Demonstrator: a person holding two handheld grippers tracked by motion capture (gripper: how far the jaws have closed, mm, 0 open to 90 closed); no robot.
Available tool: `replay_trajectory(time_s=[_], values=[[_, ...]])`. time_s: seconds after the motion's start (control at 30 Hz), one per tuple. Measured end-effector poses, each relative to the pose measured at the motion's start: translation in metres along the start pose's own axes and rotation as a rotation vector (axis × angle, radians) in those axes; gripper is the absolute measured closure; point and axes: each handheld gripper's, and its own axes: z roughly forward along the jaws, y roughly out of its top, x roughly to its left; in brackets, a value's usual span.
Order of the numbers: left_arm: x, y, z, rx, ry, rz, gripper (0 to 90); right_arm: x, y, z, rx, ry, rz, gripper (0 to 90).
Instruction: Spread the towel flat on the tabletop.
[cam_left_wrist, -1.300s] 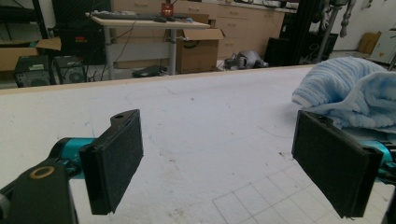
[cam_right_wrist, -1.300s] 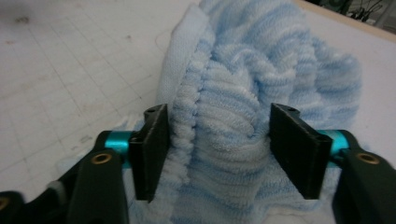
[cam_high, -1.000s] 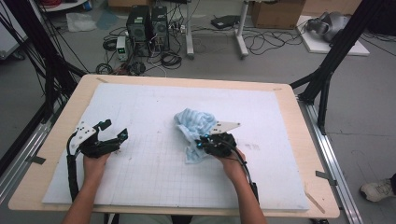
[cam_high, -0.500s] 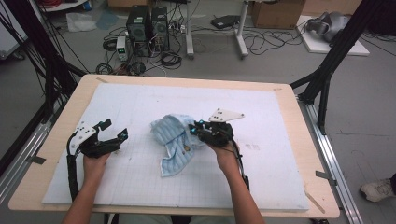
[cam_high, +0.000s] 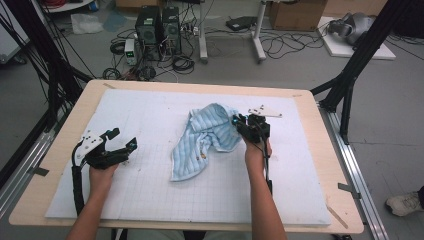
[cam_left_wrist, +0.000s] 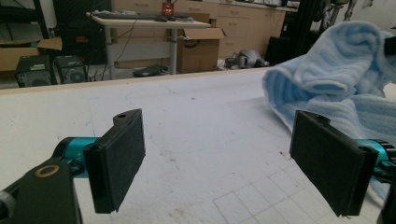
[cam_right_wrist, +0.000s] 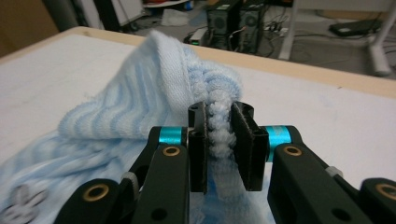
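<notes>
Your left gripper sits low on the near left of the desk, jaws spread wide around nothing, parked well apart from the work so it can join when needed. Further in, your right gripper pinches a bunched edge of the blue striped towel, lifting that side so the rest trails onto the white mat at centre, probably to shake it open. Count: one towel, two grippers, one mat.
</notes>
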Motion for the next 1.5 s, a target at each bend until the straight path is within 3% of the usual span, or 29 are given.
replay_trajectory(time_s=[0.07, 0.23, 0.27, 0.37, 0.43, 0.5, 0.67, 0.7, 0.73, 0.77, 0.87, 0.93, 1.03, 1.13, 1.3, 1.37, 1.5], values=[[0.0, 0.0, 0.0, 0.0, 0.001, 0.0, 18.9, -0.006, 0.006, 0.015, 0.046, -0.029, -0.023, 76.8], [0.0, 0.0, 0.0, 0.005, 0.002, 0.001, 19.2, -0.014, 0.01, 0.032, 0.075, -0.075, 0.0, 75.6], [0.0, 0.0, 0.0, 0.006, 0.003, 0.002, 19.2, -0.017, 0.01, 0.034, 0.073, -0.087, 0.009, 72.1], [0.0, 0.0, 0.0, 0.005, 0.002, -0.001, 19.2, -0.023, 0.007, 0.034, 0.066, -0.109, 0.088, 50.6], [0.0, 0.0, 0.0, 0.005, -0.004, 0.001, 24.1, -0.021, 0.005, 0.021, 0.035, -0.118, 0.09, 42.1], [-0.001, 0.001, 0.001, 0.01, -0.008, 0.011, 24.9, -0.021, 0.004, 0.014, 0.02, -0.113, 0.084, 40.8], [-0.002, 0.002, 0.005, 0.046, -0.021, 0.024, 24.6, -0.021, -0.003, -0.026, -0.035, -0.084, 0.052, 36.6], [-0.001, 0.003, 0.005, 0.059, -0.019, 0.016, 24.7, -0.023, -0.009, -0.041, -0.047, -0.066, 0.045, 36.3], [-0.001, 0.003, 0.006, 0.062, -0.024, 0.002, 24.7, -0.023, -0.009, -0.041, -0.047, -0.066, 0.045, 36.3], [-0.002, 0.005, 0.007, 0.069, -0.041, -0.01, 25.8, -0.024, -0.014, -0.055, -0.047, -0.048, 0.035, 34.9], [-0.006, 0.011, 0.011, 0.09, -0.088, 0.004, 28.5, -0.024, -0.02, -0.065, -0.054, -0.043, 0.022, 34.0], [-0.011, 0.019, 0.017, 0.098, -0.136, 0.001, 28.4, -0.024, -0.028, -0.074, -0.058, -0.015, 0.018, 32.4], [-0.019, 0.031, 0.026, 0.102, -0.171, 0.012, 26.8, -0.02, -0.039, -0.085, -0.057, -0.009, -0.01, 32.0], [-0.026, 0.041, 0.036, 0.111, -0.204, 0.002, 23.2, -0.016, -0.05, -0.097, -0.063, -0.008, -0.036, 39.0], [-0.038, 0.051, 0.055, 0.114, -0.245, 0.004, 20.2, -0.013, -0.059, -0.103, -0.06, 0.011, -0.067, 40.5], [-0.042, 0.056, 0.064, 0.129, -0.247, 0.012, 19.5, -0.013, -0.062, -0.104, -0.056, 0.02, -0.066, 40.5], [-0.052, 0.061, 0.091, 0.183, -0.297, 0.044, 24.0, -0.014, -0.069, -0.103, -0.05, 0.038, -0.059, 40.5]])
